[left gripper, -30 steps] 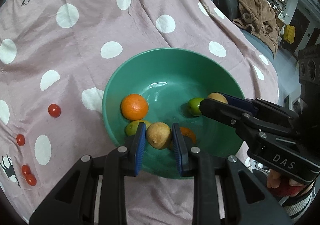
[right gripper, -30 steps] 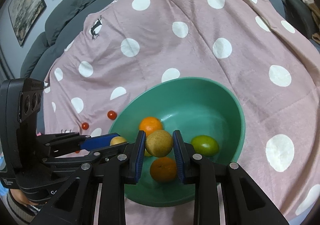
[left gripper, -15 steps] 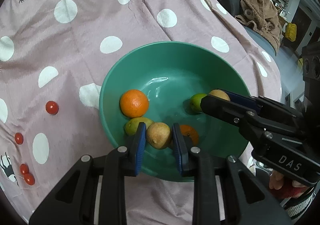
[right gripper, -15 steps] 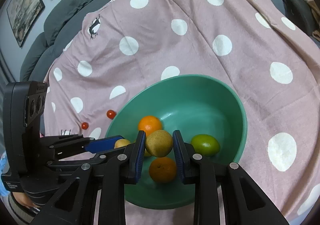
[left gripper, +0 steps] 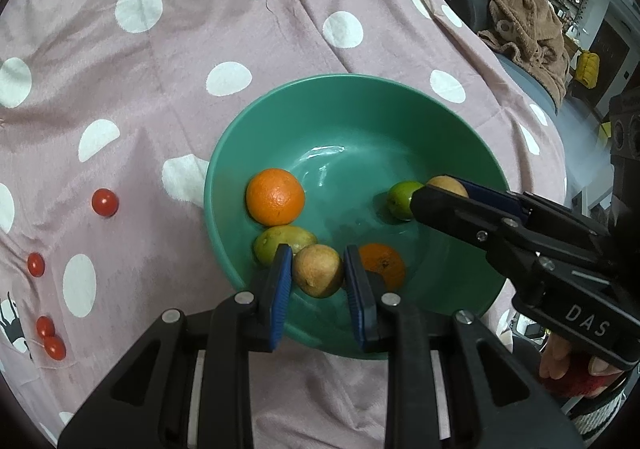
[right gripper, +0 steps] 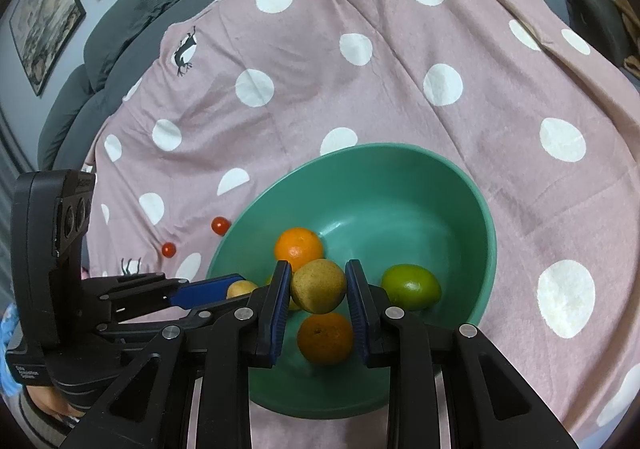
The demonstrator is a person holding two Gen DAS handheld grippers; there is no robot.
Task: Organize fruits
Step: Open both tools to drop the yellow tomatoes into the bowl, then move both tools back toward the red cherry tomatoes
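Observation:
A green bowl (left gripper: 280,117) (right gripper: 472,209) stands on the pink dotted cloth. It holds an orange (left gripper: 275,196) (right gripper: 298,248), a second orange (left gripper: 382,264) (right gripper: 325,338), a yellow-green fruit (left gripper: 280,241) and a green lime (left gripper: 400,198) (right gripper: 410,286). My left gripper (left gripper: 319,276) is shut on a tan round fruit (left gripper: 317,276) over the bowl's near side. My right gripper (right gripper: 318,286) is shut on another tan round fruit (right gripper: 318,286) above the bowl. Each gripper shows in the other's view (left gripper: 440,191) (right gripper: 224,289).
Several cherry tomatoes (left gripper: 105,202) lie on the cloth left of the bowl; two show in the right wrist view (right gripper: 220,226). A grey sofa (right gripper: 132,9) lies under the cloth. A brown blanket (left gripper: 524,29) and shelves are at the far right.
Both grippers have kept their fruits and shifted slightly forward over the bowl. The fruits in the bowl have not moved.

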